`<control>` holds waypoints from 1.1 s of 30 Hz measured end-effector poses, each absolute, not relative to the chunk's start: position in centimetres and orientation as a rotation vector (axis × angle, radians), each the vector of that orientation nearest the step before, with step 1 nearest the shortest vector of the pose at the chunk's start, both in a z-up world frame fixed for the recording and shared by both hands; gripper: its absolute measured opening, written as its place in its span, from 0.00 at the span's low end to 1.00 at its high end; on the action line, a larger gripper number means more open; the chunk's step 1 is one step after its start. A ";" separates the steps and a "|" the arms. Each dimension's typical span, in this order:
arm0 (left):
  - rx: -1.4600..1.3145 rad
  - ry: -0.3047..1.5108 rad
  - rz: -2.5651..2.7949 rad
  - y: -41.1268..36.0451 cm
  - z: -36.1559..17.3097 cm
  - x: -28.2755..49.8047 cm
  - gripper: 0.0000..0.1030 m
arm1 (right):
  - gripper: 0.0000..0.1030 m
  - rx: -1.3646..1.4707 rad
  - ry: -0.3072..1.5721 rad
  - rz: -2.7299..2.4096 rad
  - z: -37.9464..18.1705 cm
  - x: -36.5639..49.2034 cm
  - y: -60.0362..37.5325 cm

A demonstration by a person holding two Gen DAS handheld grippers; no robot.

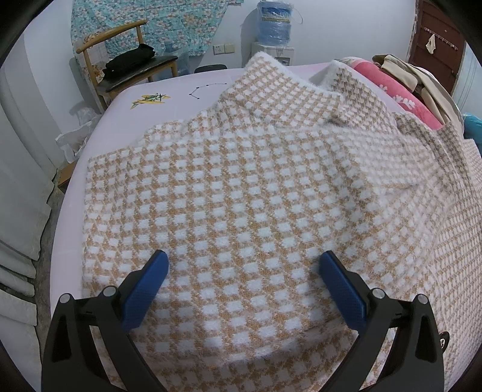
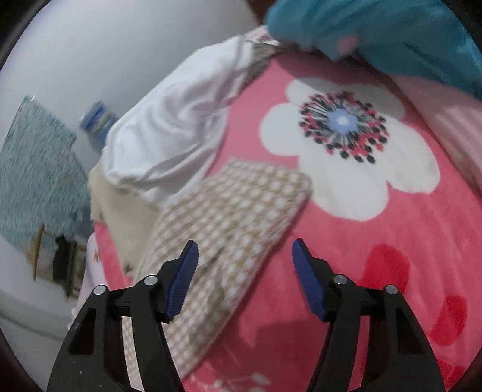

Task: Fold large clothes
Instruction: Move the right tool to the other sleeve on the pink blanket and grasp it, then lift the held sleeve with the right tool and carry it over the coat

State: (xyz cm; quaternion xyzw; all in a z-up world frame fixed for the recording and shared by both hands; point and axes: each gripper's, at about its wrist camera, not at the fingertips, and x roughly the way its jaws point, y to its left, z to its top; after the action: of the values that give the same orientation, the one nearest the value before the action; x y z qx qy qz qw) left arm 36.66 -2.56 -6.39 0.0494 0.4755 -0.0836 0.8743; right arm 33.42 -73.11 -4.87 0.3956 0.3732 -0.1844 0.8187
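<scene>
My left claw (image 1: 243,265) is hanging over the checked sweater (image 1: 241,187), tilted down at it, blue pads spread wide with nothing pinched between them, just knit showing in the gap. The sweater is spread flat on the pale sheet (image 1: 180,87) and runs ahead of the claw and off to its right, with a fold ridge up ahead to the right. Further ahead to the right there's a pink blanket (image 1: 403,99) with some beige clothes (image 1: 400,69) piled on it. Far ahead to the left sits a wooden chair (image 1: 126,60) with something black on the seat, and a blue water jug (image 1: 275,25) stands straight ahead by the wall. My right claw (image 2: 244,250) is over the pink blanket (image 2: 361,256), the one with the big white flower (image 2: 346,144) ahead and a bit right. Its pads are apart too and empty. A sweater sleeve (image 2: 238,208) lies on the blanket just ahead and left of that claw, passing under the left pad; can't tell if the pad touches it, the shot's pretty blurry. Ahead to the left is a rumpled white cloth (image 2: 168,129), and a teal one (image 2: 376,30) is way up ahead.
</scene>
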 end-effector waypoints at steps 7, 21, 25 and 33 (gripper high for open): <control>0.103 0.992 -0.175 -2.6 -6.4 36.7 0.96 | 0.44 0.929 0.807 -0.406 -8.2 34.8 -74.5; 0.104 0.967 -0.178 -2.6 -6.4 36.6 0.96 | 0.14 0.711 0.667 -0.449 -3.0 33.8 -72.0; 0.110 0.961 -0.181 -2.6 -6.5 36.5 0.96 | 0.14 0.622 0.594 -0.420 1.3 32.6 -70.1; 0.103 0.938 -0.182 -2.2 -6.0 36.2 0.96 | 0.13 0.447 0.444 -0.257 11.9 30.2 -61.6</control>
State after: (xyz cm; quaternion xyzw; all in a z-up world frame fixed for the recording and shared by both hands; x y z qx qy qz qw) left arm 36.21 -2.21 -6.00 0.0495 0.4512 -0.0874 0.8867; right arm 30.19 -61.64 11.92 0.2193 0.2177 -0.1260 0.9427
